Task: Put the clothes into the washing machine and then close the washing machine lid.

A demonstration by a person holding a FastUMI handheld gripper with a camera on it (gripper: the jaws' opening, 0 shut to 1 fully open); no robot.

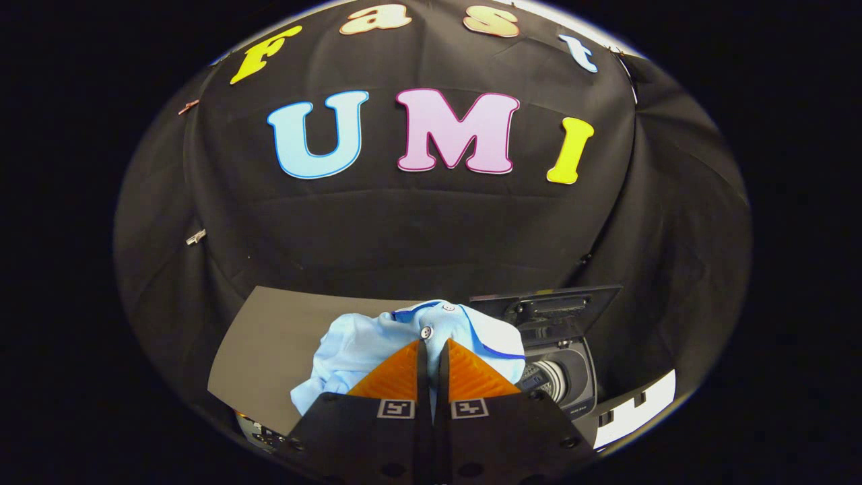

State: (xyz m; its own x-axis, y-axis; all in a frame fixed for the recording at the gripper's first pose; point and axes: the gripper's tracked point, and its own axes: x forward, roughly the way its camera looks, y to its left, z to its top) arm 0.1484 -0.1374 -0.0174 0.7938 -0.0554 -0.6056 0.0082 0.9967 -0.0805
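Black booth cloth behind grey tabletop (269, 337). Light blue shirt (377, 343) bunched, pinched in gripper (432, 345), fingers nearly together clamping fabric near button. Washer (566, 380) just right of shirt, lid (545, 306) raised, drum opening visible beyond right finger.

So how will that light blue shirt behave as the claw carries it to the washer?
Probably floppy: the light blue shirt bunches in soft folds around the claw, whose fingers look nearly closed on a pinch of fabric. Likely light, so it should lift easily. Loose parts may drape and could snag the open washing machine just beside it.
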